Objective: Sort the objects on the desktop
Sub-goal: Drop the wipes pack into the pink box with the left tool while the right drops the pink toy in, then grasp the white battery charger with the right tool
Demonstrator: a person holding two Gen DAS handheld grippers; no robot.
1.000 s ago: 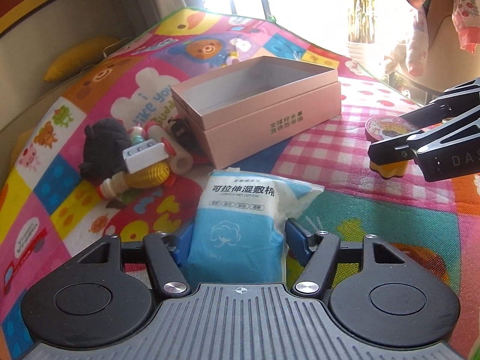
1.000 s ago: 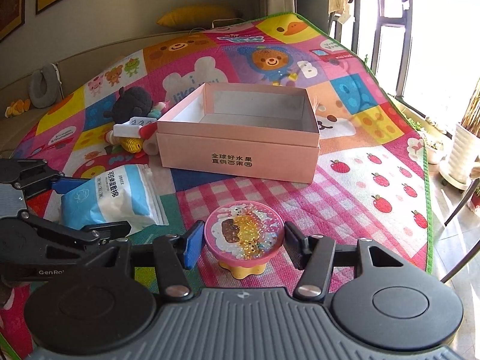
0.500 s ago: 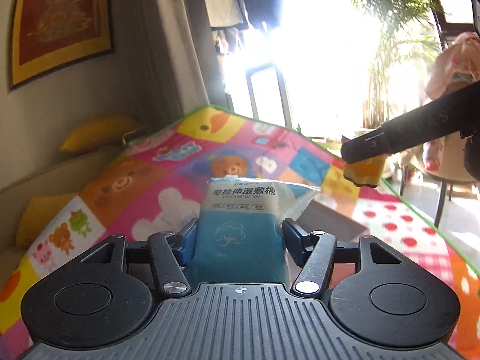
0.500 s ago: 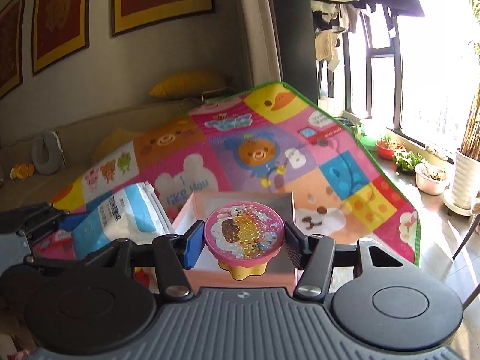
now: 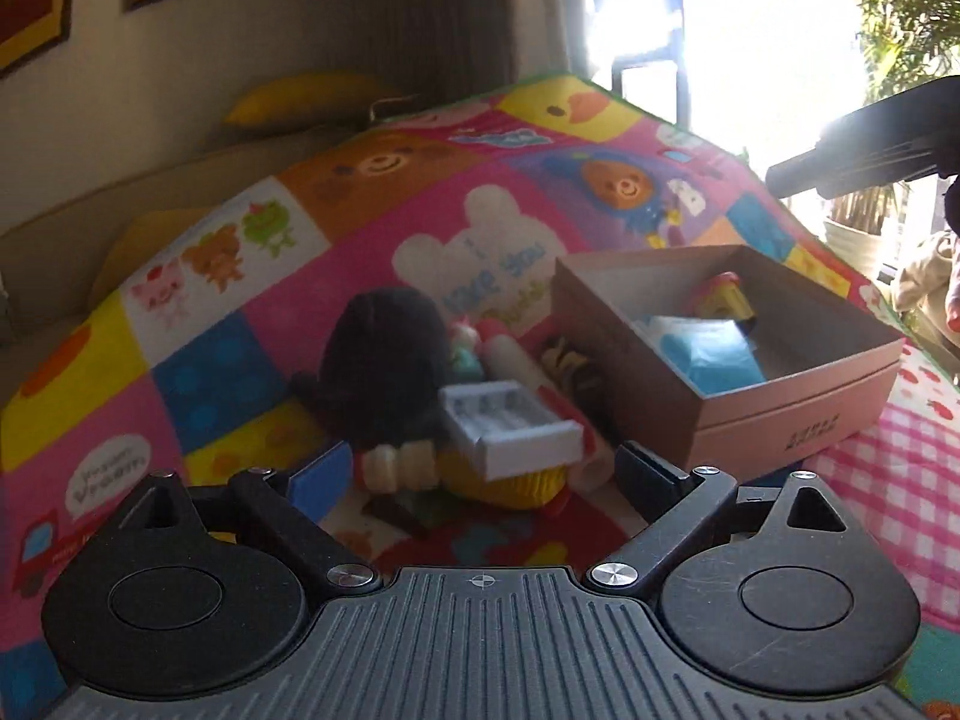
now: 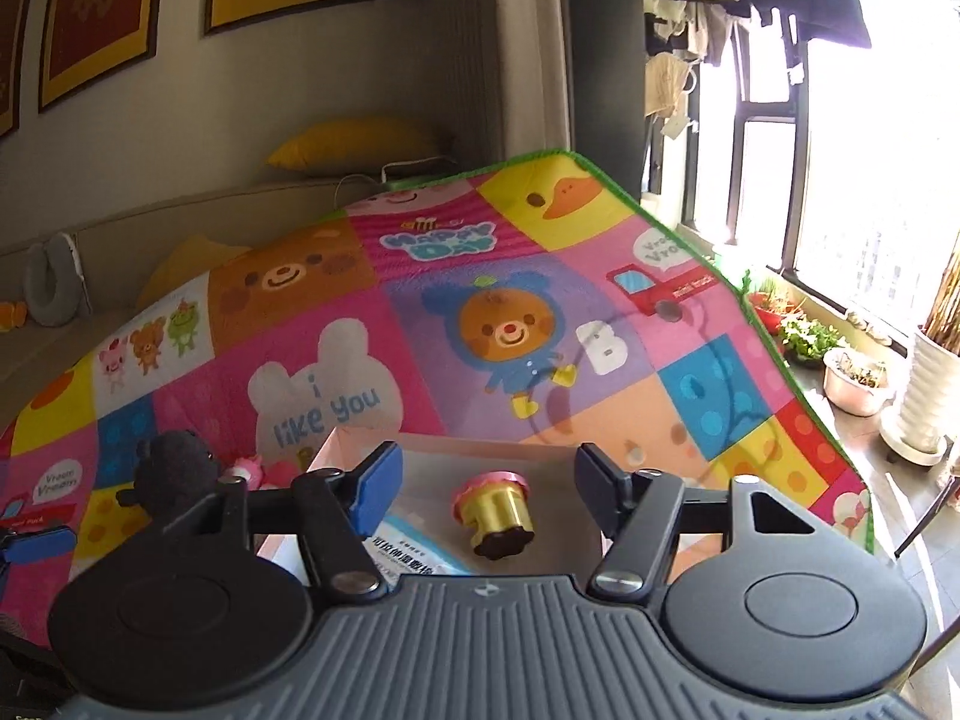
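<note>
The pink box [image 5: 798,414] stands open on the colourful play mat. Inside it lie the blue wet-cotton pack [image 5: 708,354] and the pink-topped yellow toy [image 5: 720,297]. My left gripper [image 5: 483,471] faces the toy pile left of the box; its jaws are opening, with nothing between them. The pile holds a black plush [image 5: 384,360], a white tray piece [image 5: 510,426] and a yellow corn toy [image 5: 516,486]. My right gripper [image 6: 487,477] hangs open above the box [image 6: 360,438]. Below it the toy [image 6: 495,510] lies on its side beside the pack [image 6: 414,546].
The play mat [image 6: 336,360] ends at a green edge near the window [image 6: 852,180]. Plant pots [image 6: 855,381] stand on the floor at the right. Yellow cushions [image 6: 354,141] rest on the sofa behind. One right gripper finger [image 5: 852,162] crosses the upper right of the left wrist view.
Both grippers have let go. The blue pack and the pink toy have dropped into the box. The left gripper has swung to face the toy pile, jaws much wider.
</note>
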